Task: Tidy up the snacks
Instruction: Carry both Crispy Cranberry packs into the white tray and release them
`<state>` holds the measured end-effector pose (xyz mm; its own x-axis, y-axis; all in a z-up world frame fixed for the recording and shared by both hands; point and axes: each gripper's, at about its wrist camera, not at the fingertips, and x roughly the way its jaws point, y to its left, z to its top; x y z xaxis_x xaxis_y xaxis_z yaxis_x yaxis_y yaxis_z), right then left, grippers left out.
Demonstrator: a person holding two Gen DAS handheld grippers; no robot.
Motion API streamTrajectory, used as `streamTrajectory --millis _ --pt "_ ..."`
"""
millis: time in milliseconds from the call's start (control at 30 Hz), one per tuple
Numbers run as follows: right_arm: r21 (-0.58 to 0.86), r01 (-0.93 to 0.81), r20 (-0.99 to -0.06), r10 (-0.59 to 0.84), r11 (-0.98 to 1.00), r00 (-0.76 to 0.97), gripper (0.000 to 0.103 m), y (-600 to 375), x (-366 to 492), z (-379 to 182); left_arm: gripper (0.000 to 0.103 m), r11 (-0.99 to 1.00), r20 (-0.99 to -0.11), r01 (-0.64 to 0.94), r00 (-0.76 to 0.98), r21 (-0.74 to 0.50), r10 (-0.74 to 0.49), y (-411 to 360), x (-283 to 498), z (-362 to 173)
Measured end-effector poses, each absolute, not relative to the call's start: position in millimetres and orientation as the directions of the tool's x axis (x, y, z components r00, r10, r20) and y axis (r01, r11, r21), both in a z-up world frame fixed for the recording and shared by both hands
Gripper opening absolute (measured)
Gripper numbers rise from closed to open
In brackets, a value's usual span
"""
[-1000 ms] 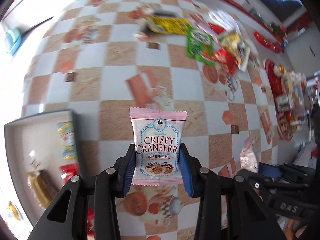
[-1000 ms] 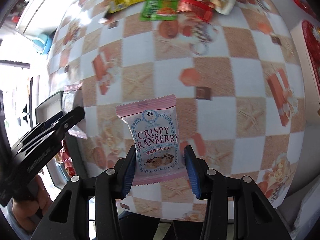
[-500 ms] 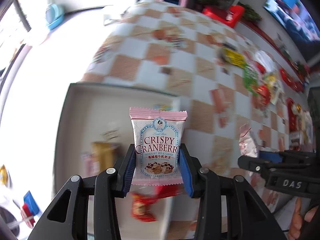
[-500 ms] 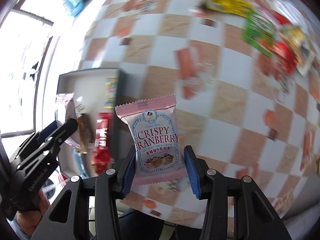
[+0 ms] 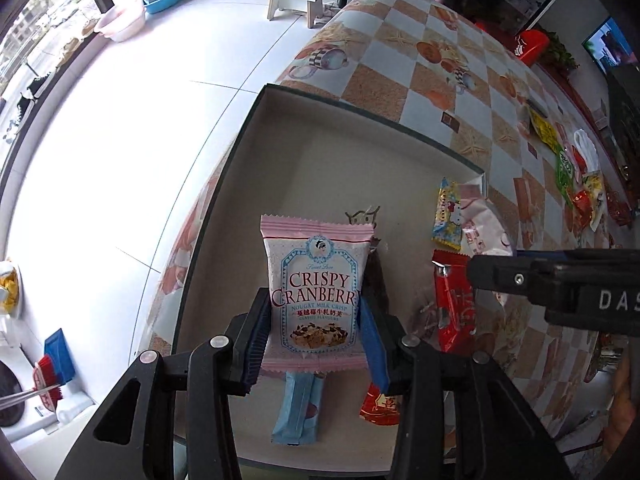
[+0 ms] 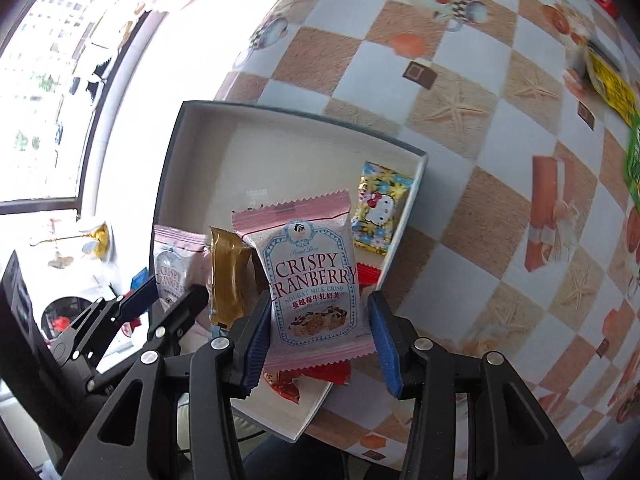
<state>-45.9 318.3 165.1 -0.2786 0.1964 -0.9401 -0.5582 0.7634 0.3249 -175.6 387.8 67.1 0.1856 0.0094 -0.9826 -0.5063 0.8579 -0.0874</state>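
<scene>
Both cranberry packets are now held over the tray [image 5: 256, 128], whereas a second ago they were carried above the bare checkered surface [image 5: 472, 92] with the tray only at the edge of view. The left gripper [image 5: 316, 330] is clenched on a pink cranberry nougat packet [image 5: 316, 280], held upright between its blue pads; the right gripper [image 6: 320, 332] is likewise clamped on a second cranberry packet [image 6: 316, 276], tilted slightly. From the left wrist view, the left packet is seen above the near half of the tray, in front of a brown bar [image 6: 228, 276] and above a light blue packet [image 5: 298, 412] lying on the tray floor. A Hello Kitty packet [image 6: 380, 208] lies against the tray's far right wall, with red packets [image 5: 456, 304] beside it. The far half of the tray floor is seen bare. A heap of unsorted snacks [image 5: 576, 172] remains on the surface well beyond the tray. Judgement: transport appears finished and release into the tray is the step in hand; neither packet touches the tray floor yet, so lowering before opening seems advisable, and the two grippers are close enough that a staggered release may avoid contact.
</scene>
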Motion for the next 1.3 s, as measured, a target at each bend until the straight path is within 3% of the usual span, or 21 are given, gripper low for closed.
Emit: streamTrajectory --millis 33,67,100,167,367,533,600,733,1300 --pt "0.315 -0.563 -0.943 0.186 0.764 -0.275 0.061 321 -46 164 0.055 0.860 -0.982 -0.503 0.187 -0.086 0.011 387 -178 67" --pt "0.301 -0.567 -0.947 0.173 0.766 -0.270 0.081 323 -47 163 0.064 0.861 -0.982 -0.502 0.189 -0.083 0.016 386 -179 68" --pt "0.294 -0.569 -0.950 0.171 0.768 -0.260 0.088 323 -48 163 0.069 0.862 -0.981 -0.501 0.195 -0.079 0.023 385 -180 70" --pt "0.284 -0.577 -0.955 0.170 0.766 -0.244 0.088 324 -49 165 0.080 0.863 -0.977 -0.498 0.213 -0.086 0.025 385 -181 75" --pt "0.252 -0.589 -0.961 0.128 0.768 -0.245 0.088 324 -58 161 0.083 0.869 -0.984 -0.494 0.169 -0.044 0.047 384 -181 72" --pt "0.228 -0.606 -0.966 0.099 0.762 -0.239 0.088 319 -66 160 0.083 0.872 -0.985 -0.488 0.164 -0.031 0.056 382 -182 72" --pt "0.210 -0.619 -0.971 0.086 0.756 -0.225 0.103 317 -69 160 0.084 0.870 -0.983 -0.492 0.174 -0.031 0.064 382 -182 81" --pt "0.197 -0.638 -0.976 0.087 0.744 -0.199 0.103 302 -83 167 0.083 0.880 -0.986 -0.472 0.109 0.057 0.123 376 -179 84" --pt "0.198 -0.650 -0.976 0.084 0.733 -0.202 0.103 305 -84 177 0.083 0.892 -0.989 -0.452 0.120 0.023 0.087 368 -176 91"
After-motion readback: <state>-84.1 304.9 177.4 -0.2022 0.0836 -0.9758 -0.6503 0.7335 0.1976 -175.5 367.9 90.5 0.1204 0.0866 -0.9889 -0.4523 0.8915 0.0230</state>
